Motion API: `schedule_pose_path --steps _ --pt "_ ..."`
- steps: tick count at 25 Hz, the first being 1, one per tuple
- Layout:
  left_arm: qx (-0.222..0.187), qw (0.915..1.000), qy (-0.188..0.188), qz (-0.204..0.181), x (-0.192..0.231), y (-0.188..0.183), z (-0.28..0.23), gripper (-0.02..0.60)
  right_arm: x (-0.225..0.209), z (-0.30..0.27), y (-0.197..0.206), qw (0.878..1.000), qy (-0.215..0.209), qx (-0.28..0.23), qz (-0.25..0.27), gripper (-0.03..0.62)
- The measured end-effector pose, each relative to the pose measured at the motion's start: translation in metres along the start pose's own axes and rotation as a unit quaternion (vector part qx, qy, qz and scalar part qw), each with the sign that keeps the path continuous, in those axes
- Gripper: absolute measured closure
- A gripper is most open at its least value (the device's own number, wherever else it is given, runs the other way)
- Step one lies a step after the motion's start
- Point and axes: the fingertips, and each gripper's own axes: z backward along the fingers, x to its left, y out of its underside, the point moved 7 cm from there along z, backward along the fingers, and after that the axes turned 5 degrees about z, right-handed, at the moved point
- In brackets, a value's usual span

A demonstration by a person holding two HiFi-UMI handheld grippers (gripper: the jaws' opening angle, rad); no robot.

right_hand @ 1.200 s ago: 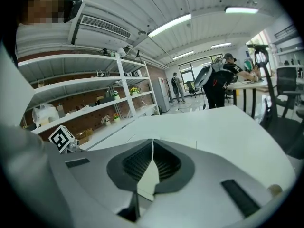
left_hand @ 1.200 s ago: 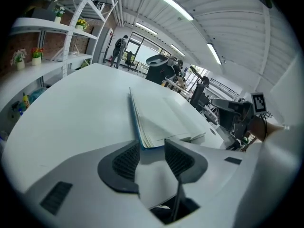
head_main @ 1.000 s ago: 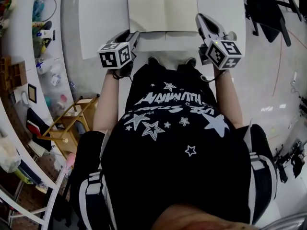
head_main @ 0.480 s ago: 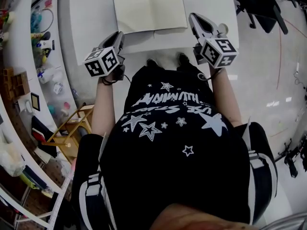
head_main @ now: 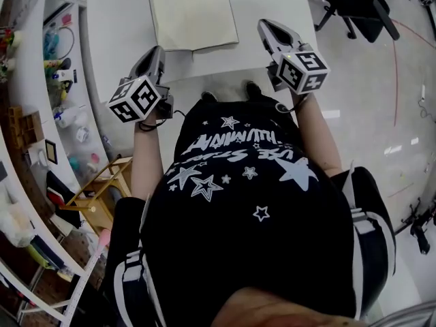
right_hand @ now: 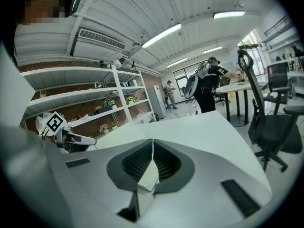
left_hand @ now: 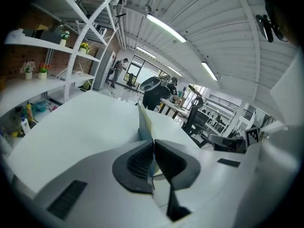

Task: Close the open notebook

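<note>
Left tool (left_hand: 152, 144), jaws just closed on the cream-paged open notebook (head_main: 194, 18)'s left leaf, has lifted it, starting the closure; right tool (right_hand: 152, 145) shut, empty.

left gripper (head_main: 154, 52): we hold it forward, tipped slightly down; its jaws have just been closing and now pinch a page (left_hand: 144, 120) edge | right gripper (head_main: 264, 26): off to its right, jaws together, empty | our forearms (head_main: 143, 159) reach ahead

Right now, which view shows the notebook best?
Head view: the whole open notebook is visible. Left gripper view shows only its lifted edge pinched in the left tool; right gripper view barely shows it.
</note>
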Motion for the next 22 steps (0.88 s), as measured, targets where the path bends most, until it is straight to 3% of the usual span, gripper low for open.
schedule_pose_path --steps 9,14,22 --pt "-0.007 0.999 0.013 -0.043 -0.063 0.011 -0.027 0.557 -0.031 0.016 -0.002 1.0 -0.007 -0.008 -0.008 0.583" --pt "0.025 0.9942 0.005 -0.105 -0.098 0.03 -0.055 0.557 -0.05 0.028 -0.002 1.0 -0.005 -0.012 -0.01 0.583" --pt "0.084 0.9871 0.0 -0.136 -0.125 0.079 -0.105 0.557 -0.09 0.052 -0.002 1.0 0.005 -0.011 -0.002 0.583"
